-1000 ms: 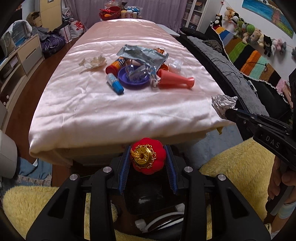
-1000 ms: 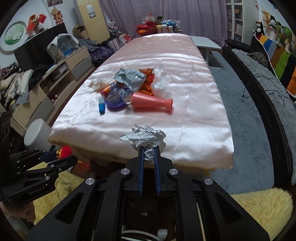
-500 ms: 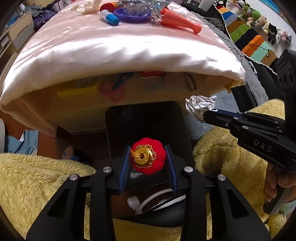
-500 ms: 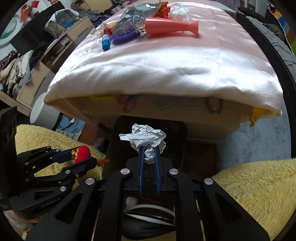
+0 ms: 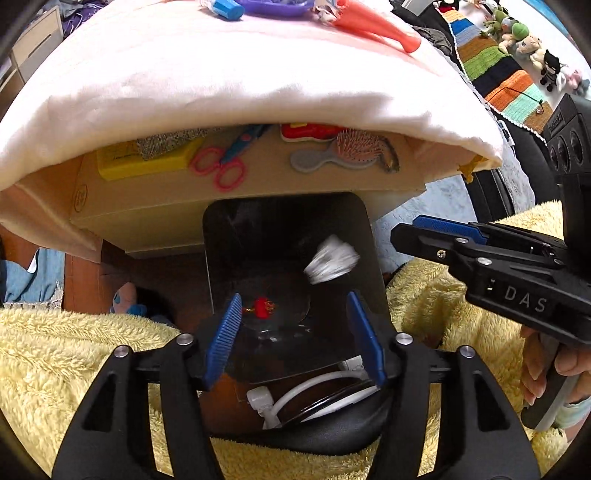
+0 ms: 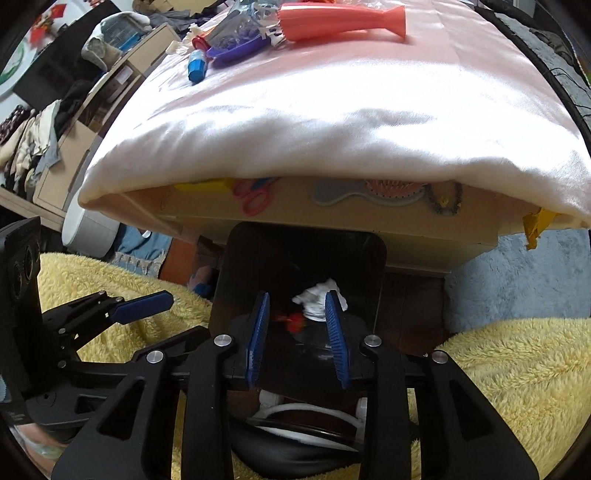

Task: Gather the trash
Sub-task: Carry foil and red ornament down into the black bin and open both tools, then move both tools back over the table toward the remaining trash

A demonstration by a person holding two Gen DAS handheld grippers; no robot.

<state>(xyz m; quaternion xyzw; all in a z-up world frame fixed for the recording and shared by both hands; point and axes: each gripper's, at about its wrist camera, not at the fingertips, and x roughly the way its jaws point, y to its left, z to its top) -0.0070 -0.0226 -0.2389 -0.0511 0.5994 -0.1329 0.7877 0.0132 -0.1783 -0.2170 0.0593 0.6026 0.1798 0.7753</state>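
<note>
Trash dropped: both pieces have left the jaws and are going into the black bin (image 5: pixel 221 236).

Half a second ago the left gripper (image 5: pixel 291 328) was clamped on the red ornament (image 5: pixel 261 307) and the right gripper (image 6: pixel 298 334) pinched the crumpled paper ball (image 5: pixel 330 260); both sets of jaws have just been opening and now stand apart with nothing pressed between the pads. The ornament lies low inside the bin, and the paper shows blurred against the bin's dark inside, apparently mid-fall. I judge this pair of items as good as collected. More trash waits on the pink-covered worktop (image 6: pixel 332 110): the foil wrapper (image 6: pixel 236 22), the blue tube (image 6: pixel 197 66), the purple dish (image 6: pixel 240 50) and the orange cone (image 6: pixel 340 20), so the hands will likely need to go back up there.
</note>
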